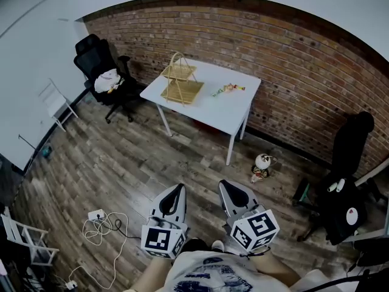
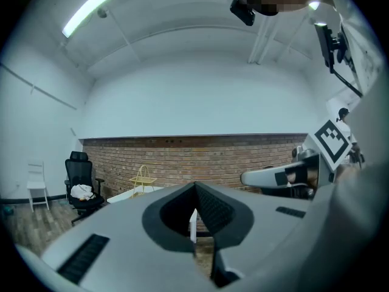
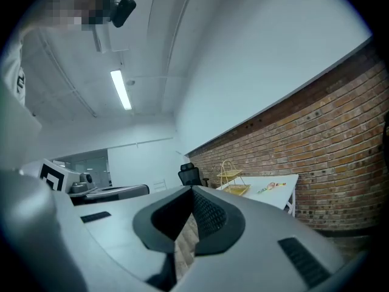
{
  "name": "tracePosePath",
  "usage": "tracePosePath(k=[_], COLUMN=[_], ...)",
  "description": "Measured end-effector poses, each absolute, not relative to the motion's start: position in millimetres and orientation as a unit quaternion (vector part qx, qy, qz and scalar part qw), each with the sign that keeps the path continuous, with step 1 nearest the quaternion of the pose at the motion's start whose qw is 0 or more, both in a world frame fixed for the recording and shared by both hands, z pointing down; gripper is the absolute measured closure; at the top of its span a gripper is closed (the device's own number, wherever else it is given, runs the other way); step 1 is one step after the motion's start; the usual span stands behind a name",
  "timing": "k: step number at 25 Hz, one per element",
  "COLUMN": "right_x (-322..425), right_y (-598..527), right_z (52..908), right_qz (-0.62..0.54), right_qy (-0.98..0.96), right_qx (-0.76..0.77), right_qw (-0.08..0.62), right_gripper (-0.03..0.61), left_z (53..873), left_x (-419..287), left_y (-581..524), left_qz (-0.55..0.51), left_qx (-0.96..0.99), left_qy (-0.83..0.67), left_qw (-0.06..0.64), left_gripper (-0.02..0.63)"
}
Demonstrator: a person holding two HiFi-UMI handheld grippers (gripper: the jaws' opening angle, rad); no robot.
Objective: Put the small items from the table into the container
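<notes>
Far ahead by the brick wall stands a white table [image 1: 209, 105]. On its left part sits a yellow two-tier wire basket [image 1: 180, 81], and a few small colourful items [image 1: 228, 89] lie to the right of it. Both grippers hover level over the wooden floor, well short of the table. My left gripper [image 1: 179, 189] is shut with nothing in it, and so is my right gripper [image 1: 225, 185]. The left gripper view shows shut jaws [image 2: 194, 188] and the basket [image 2: 143, 177] far off. The right gripper view shows shut jaws [image 3: 192, 191], the basket [image 3: 231, 178] and the items [image 3: 271, 187].
A black office chair [image 1: 100, 66] holding a white cloth stands left of the table. A second dark chair [image 1: 346, 187] is at the right. A white folding chair [image 1: 56, 104] leans at the left wall. A cable with a power strip [image 1: 98, 224] and a small round object [image 1: 262, 165] lie on the floor.
</notes>
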State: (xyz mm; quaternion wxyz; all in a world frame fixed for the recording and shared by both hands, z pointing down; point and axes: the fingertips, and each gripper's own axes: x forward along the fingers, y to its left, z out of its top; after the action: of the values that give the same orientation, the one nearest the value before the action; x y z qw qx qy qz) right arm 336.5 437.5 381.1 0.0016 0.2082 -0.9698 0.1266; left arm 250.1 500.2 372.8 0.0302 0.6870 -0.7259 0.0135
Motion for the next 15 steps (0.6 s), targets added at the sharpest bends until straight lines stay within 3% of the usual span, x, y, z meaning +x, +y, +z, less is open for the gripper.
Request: tracePosePath(k=[15], right_x=[276], right_y=[362], right_z=[398], right_qz=[0.132], right_qy=[-0.966], right_qx=[0.222], right_qw=[0.015], right_gripper=[0.56], left_z=[385], left_x=[185], left_y=[417], left_qz=[0.003], left_qx=[0.704], left_qy=[-0.709], left_qw=[0.041], left_gripper=[0.568])
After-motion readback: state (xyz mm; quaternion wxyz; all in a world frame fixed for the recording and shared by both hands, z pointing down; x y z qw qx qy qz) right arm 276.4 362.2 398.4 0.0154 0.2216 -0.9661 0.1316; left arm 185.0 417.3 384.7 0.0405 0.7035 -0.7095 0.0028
